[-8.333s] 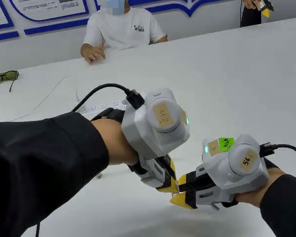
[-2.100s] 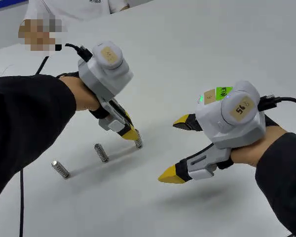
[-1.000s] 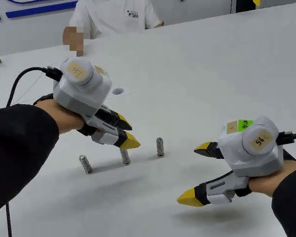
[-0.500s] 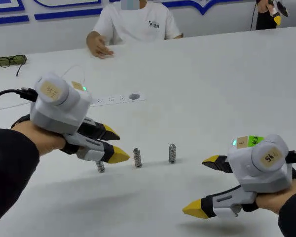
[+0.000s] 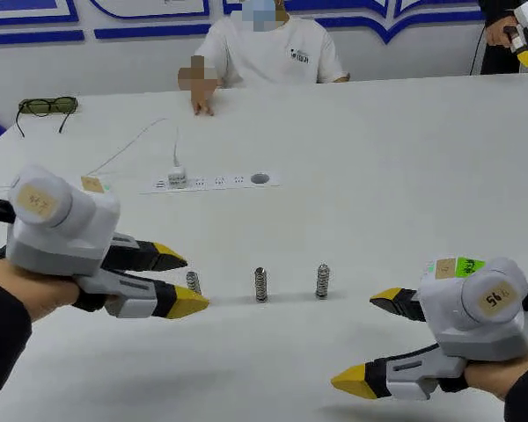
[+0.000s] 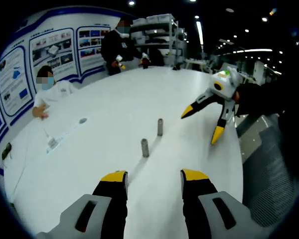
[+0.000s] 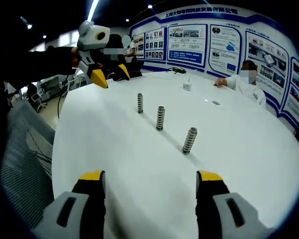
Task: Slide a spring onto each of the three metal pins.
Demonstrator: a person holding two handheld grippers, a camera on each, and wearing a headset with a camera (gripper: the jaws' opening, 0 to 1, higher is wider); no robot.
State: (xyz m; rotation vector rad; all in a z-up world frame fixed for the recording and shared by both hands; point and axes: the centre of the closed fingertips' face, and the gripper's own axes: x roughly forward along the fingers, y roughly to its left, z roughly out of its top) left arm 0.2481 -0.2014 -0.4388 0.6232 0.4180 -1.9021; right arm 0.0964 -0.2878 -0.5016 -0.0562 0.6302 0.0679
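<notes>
Presently noted three tight grey metal coils standing upright in a straight row on the smooth white worktop (image 5: 378, 158): left spring (image 5: 194, 281), middle spring (image 5: 260, 284) and right spring (image 5: 322, 280), each apart from its neighbour; pins inside too small to make out. Recorded left gripper (image 6: 154, 176) low over the worktop at the left end of the row, with a rounded white housing and tapered black fingers (image 6: 112, 194) tipped in yellow, spread wide and gripping nothing. Seen from the head view, left spring just behind that gripper's lower fingertip; contact not determinable. Recorded right gripper (image 7: 150, 175) of the same build, well apart from the right spring, likewise parted and holding nothing. Logged further back a flat white power strip (image 5: 211, 182) with a thin white cable, dark-framed glasses (image 5: 46, 105) near the far left edge, and a person (image 5: 268, 53) in a white shirt seated at the far side.
</notes>
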